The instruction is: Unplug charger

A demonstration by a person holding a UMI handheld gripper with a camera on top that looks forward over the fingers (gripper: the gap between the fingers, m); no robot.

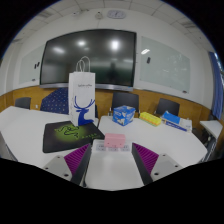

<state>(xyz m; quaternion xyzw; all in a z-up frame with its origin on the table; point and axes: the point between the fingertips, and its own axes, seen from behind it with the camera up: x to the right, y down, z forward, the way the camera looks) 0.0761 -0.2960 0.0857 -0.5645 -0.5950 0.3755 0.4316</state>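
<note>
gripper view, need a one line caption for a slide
Open tool faces a white table with a deer-print paper bag, a dark mat and small boxes; no charger seen.

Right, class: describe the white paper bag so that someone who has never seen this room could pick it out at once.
Start at the white table below the big dark wall screen. On it, beyond the open claw, the white paper bag stands upright by a dark mat. It is the tallest thing there, with handles and a blue deer print.
</note>
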